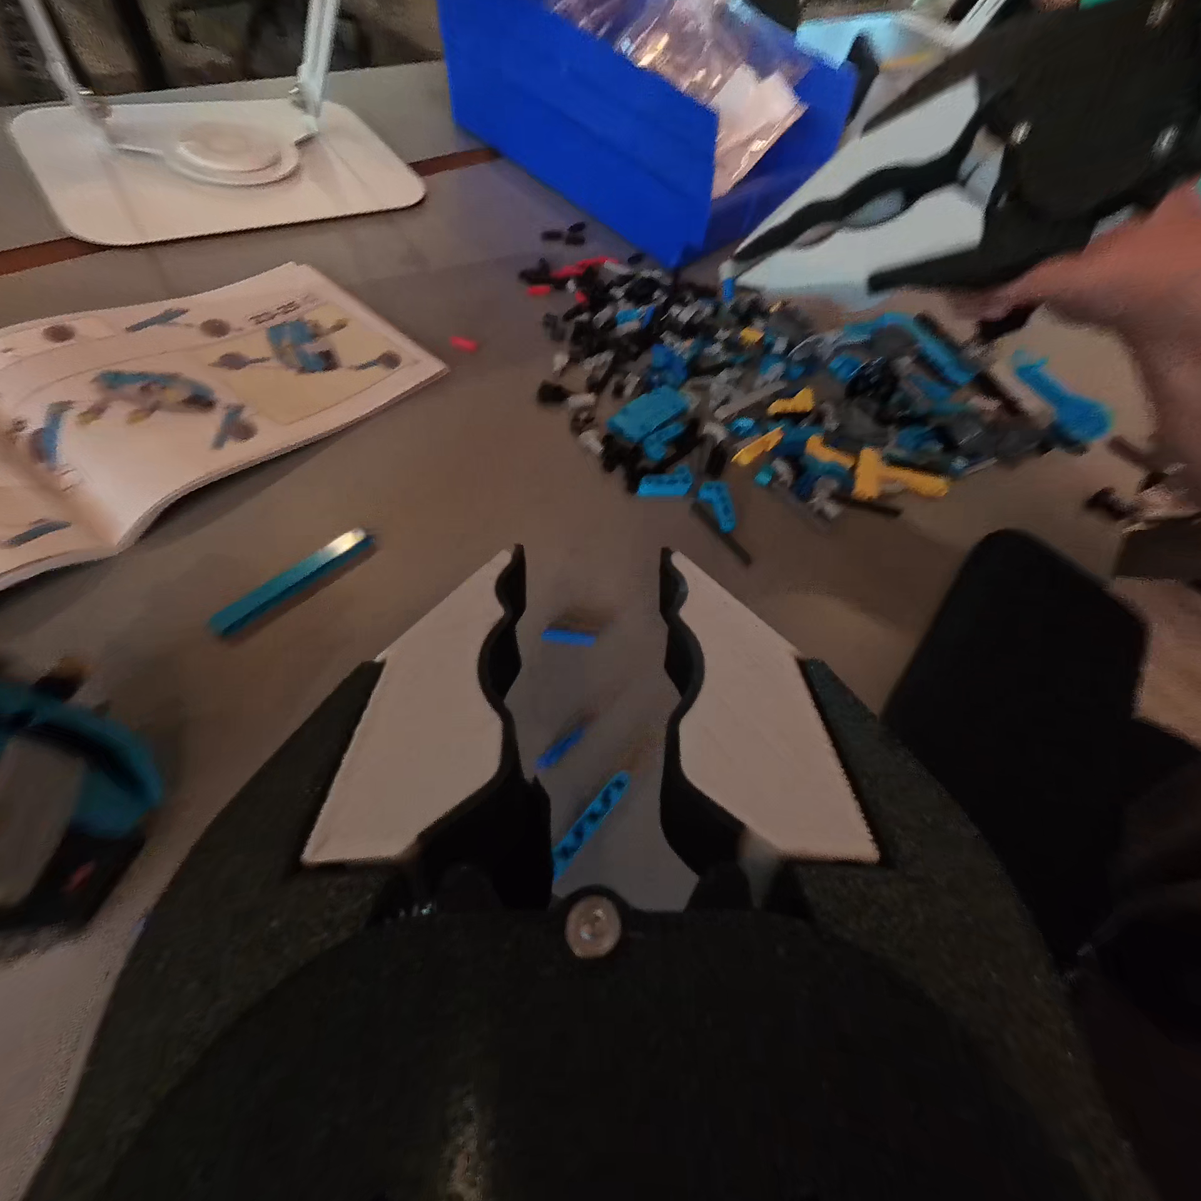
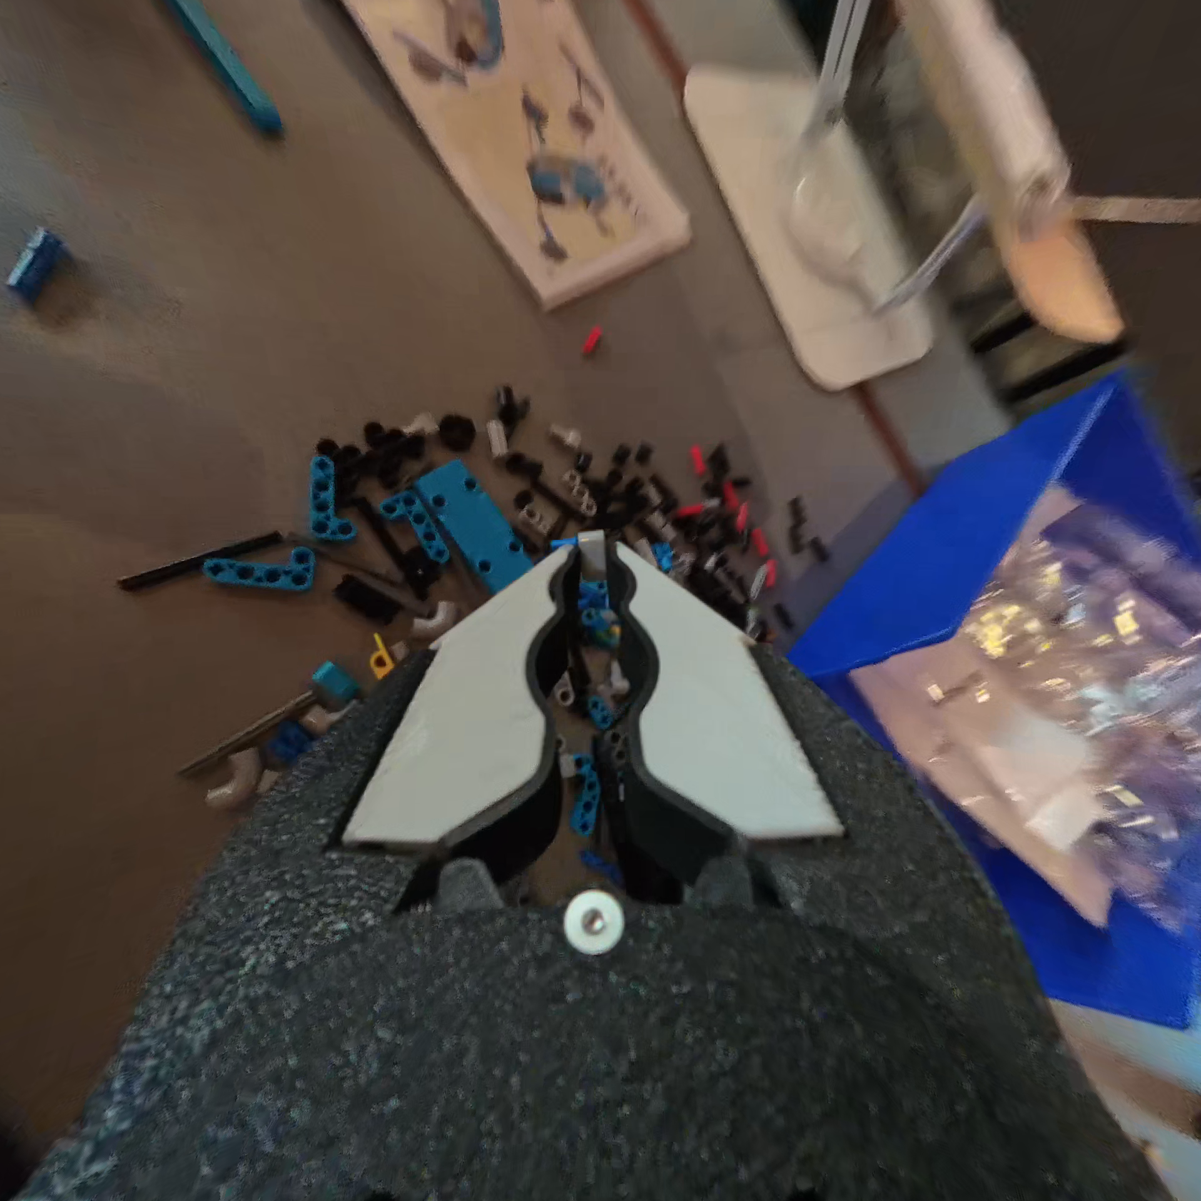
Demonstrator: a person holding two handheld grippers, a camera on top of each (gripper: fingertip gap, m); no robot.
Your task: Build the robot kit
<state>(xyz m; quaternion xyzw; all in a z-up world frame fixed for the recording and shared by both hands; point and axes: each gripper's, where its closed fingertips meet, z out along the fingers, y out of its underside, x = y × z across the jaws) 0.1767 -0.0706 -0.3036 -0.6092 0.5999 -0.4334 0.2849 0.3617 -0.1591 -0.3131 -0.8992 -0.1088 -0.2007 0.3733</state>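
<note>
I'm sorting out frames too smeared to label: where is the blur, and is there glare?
Left wrist view: the right tongs and booklet are smeared; the left tongs stay fairly crisp. Right wrist view: the pile of bricks is sharp, while the blue bin is streaked, its plastic bag glinting.

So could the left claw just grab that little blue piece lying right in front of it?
Probably yes. The left gripper is open and holds nothing, and the small blue piece lies flat on the table between its fingers, with nothing covering it.
</note>
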